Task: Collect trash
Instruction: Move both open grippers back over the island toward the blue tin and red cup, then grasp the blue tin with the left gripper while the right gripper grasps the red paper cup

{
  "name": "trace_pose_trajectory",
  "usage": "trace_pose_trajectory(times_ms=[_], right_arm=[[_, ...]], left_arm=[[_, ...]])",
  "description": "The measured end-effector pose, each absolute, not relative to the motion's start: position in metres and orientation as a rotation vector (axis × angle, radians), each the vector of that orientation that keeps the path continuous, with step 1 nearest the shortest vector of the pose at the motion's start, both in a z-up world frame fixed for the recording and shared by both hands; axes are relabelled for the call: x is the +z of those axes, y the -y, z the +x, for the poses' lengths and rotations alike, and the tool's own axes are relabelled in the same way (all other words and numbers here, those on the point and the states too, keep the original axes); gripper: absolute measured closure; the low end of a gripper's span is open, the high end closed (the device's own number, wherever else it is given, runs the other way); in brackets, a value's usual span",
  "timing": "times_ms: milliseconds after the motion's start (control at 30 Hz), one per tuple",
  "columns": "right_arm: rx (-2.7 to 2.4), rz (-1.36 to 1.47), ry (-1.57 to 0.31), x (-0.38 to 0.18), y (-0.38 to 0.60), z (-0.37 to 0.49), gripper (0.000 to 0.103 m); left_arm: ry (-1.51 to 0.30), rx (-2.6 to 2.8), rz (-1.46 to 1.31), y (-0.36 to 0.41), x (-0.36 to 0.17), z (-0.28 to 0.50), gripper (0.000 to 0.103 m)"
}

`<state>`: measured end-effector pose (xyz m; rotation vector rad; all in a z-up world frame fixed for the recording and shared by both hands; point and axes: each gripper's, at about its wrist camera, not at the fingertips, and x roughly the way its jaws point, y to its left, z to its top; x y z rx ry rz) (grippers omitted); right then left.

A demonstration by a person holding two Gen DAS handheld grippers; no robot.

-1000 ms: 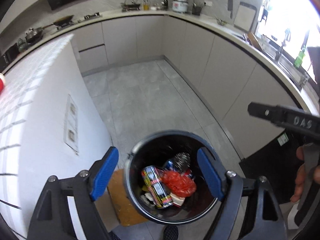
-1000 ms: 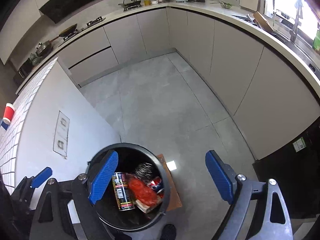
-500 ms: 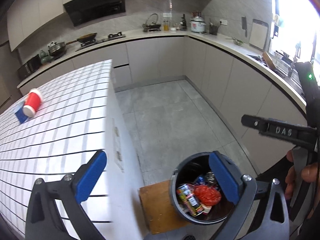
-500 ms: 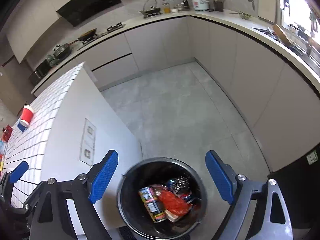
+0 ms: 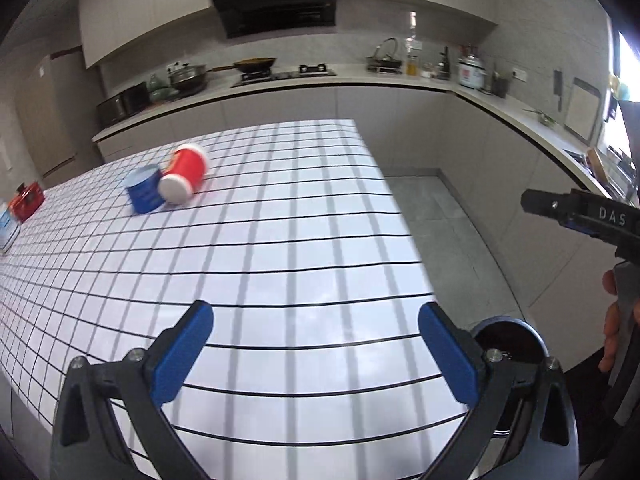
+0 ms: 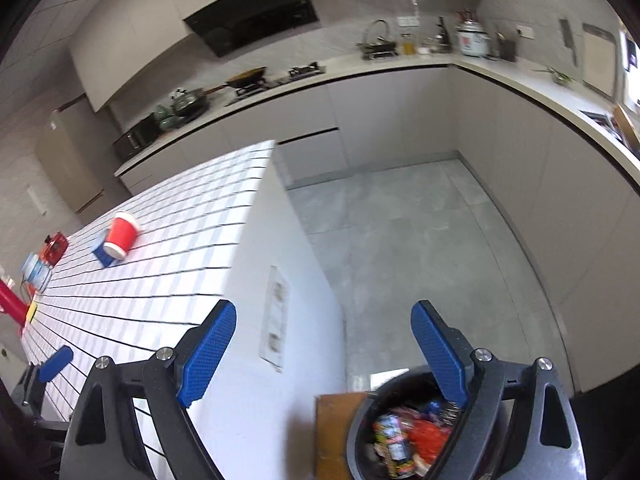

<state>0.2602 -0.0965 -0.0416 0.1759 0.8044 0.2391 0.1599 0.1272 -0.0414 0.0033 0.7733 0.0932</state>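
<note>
Left claw [image 5: 316, 346] released, empty, red cup [image 5: 185, 174] lying well ahead-left on tiled counter [image 5: 280, 240]

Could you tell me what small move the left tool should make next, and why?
Probably carry the left tool forward over the gridded table toward the red cup lying on its side against the blue cup. The tool's jaws have just been opening and now stand wide with nothing between them, and the bin already holds trash.
</note>
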Motion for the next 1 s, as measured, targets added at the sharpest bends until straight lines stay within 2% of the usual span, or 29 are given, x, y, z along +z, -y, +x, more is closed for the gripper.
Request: trace_pose_trajectory(times_ms=[433, 867, 1000], right_arm=[[0.344, 0.078, -0.808, -0.028, -0.078, 0.284, 0.012], [0.393, 0.009, -0.804, -0.027, -0.24, 0.336, 0.012], [0.401, 0.001, -0.819, -0.032, -0.274, 0.357, 0.019]], left_arm=[[-0.779, 0.175, -0.075, -0.286, -0.046, 0.173, 0.0], [-0.801, 0.171, -0.137, -0.4, -0.062, 0.214, 0.0], [-0.807, 0.148, -0.137, -0.418, -0.065, 0.227, 0.0]])
